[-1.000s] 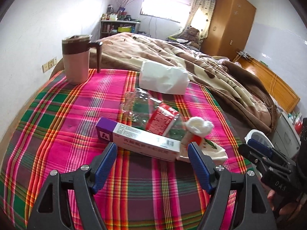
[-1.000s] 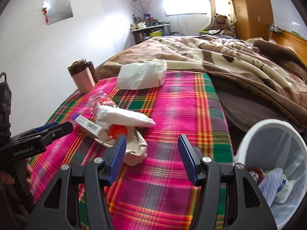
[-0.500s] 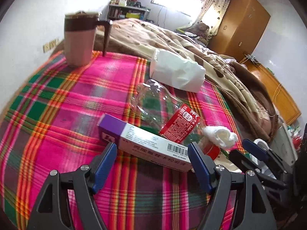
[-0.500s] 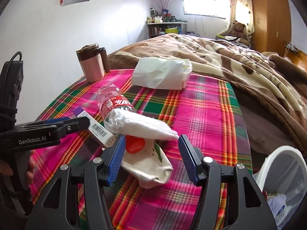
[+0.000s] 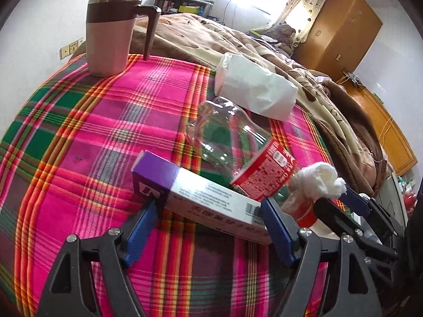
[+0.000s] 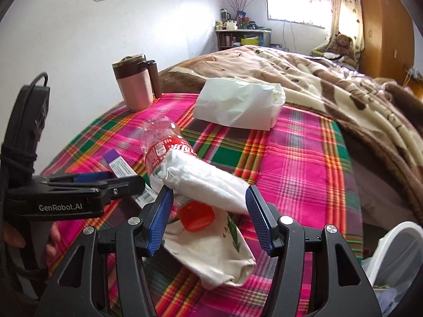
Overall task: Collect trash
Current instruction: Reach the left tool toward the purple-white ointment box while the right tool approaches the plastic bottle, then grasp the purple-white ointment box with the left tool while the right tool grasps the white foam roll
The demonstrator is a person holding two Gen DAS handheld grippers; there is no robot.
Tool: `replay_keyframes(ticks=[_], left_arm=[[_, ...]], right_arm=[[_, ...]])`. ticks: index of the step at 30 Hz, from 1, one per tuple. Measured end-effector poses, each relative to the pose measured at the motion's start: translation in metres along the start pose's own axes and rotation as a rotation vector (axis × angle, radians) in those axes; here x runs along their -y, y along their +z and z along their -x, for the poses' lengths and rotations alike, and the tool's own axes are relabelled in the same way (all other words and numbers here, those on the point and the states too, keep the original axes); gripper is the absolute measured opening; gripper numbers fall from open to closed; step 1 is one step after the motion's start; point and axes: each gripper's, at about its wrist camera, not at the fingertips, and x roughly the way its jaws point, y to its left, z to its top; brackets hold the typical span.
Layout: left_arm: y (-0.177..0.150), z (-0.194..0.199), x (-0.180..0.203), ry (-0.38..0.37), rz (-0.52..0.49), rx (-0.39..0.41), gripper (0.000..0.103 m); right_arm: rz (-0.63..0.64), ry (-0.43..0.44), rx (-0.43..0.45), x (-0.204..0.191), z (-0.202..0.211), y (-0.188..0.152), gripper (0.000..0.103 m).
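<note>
The left hand-held gripper [image 5: 208, 219] is held wide around a box [image 5: 201, 195], the right hand-held gripper [image 6: 210, 211] wide around a tissue [image 6: 206, 182], on the bed [image 6: 298, 163].

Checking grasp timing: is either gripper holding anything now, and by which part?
Nothing is held. The left gripper brackets the purple-ended box; the right gripper brackets the tissue wad, pads not pressing.

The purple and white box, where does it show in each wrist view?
Left wrist: the box lies low in the middle, between the tool's fingers.
Right wrist: the box is at middle left, mostly hidden behind the other tool.
Shared landmark: the pink mug at the far corner of the plaid cloth.
</note>
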Motion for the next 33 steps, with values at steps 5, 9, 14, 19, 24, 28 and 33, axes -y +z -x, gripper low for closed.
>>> replay_keyframes(ticks=[5, 9, 14, 19, 24, 28, 33], left_arm=[[0.001, -0.001, -0.01, -0.026, 0.028, -0.01, 0.082], [0.001, -0.003, -0.015, -0.045, 0.049, -0.015, 0.083], [-0.003, -0.002, -0.012, -0.045, 0.047, -0.016, 0.084], [-0.004, -0.006, -0.006, -0.069, 0.045, -0.033, 0.084], [0.001, -0.011, -0.003, -0.054, 0.06, -0.029, 0.086], [0.001, -0.015, -0.001, -0.047, 0.072, -0.02, 0.087], [0.004, -0.02, 0.002, -0.033, 0.07, -0.012, 0.088]], right_arm=[[-0.019, 0.034, -0.006, -0.001, -0.003, 0.0, 0.053], [-0.017, 0.031, -0.009, -0.003, -0.005, -0.002, 0.032], [-0.04, 0.027, 0.005, 0.002, -0.001, -0.003, 0.011], [-0.057, 0.023, 0.041, 0.006, 0.011, -0.001, 0.008], [-0.061, 0.002, 0.057, 0.013, 0.011, 0.001, 0.008], [-0.081, -0.001, 0.022, 0.026, 0.004, 0.002, 0.014], [-0.053, 0.003, -0.013, 0.032, -0.006, 0.002, 0.058]])
